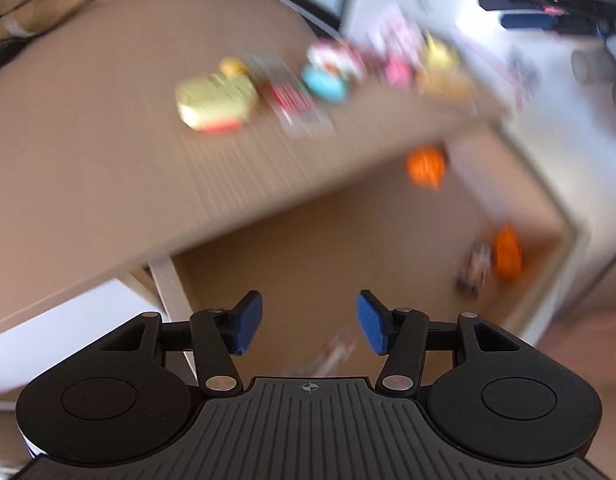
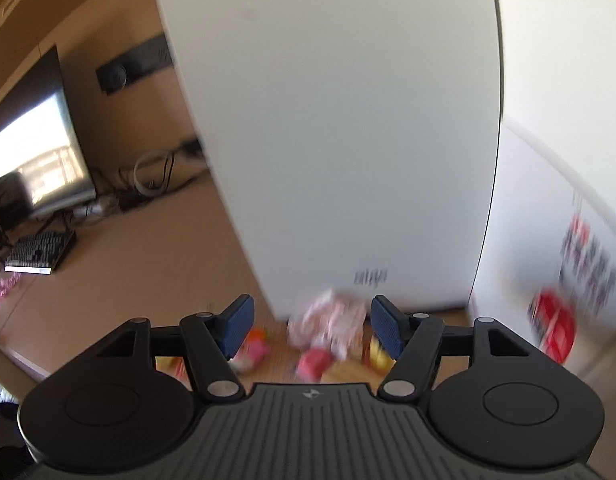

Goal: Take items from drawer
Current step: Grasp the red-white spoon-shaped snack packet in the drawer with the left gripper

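Drawer [image 1: 348, 240] status: pulled open below the edge of the brown tabletop [image 1: 88, 140], its floor exposed in the left wrist view. Two orange items lie inside, one [image 1: 426, 166] near the tabletop edge and another [image 1: 507, 252] toward the drawer's right wall, with a small dark-and-white item [image 1: 474, 272] just beside the second. Motion blur prevents identifying them further.

Left gripper [image 1: 308, 326]: jaws spread wide over the drawer floor, nothing between the blue pads [image 1: 248, 322].

Tabletop: a row of small colourful items, including a yellow block [image 1: 216, 100] and a light blue piece [image 1: 322, 82] (all blurred). The other gripper appears at the upper right of this view.

Right gripper [image 2: 310, 330]: jaws likewise wide apart and empty, aimed at a white panel [image 2: 328, 120]. Below it sit a pink-and-white packet [image 2: 328, 324] and a red piece [image 2: 314, 364], possibly part of the same row. A keyboard [image 2: 40, 254] and monitor [image 2: 36, 148] stand at the far left.
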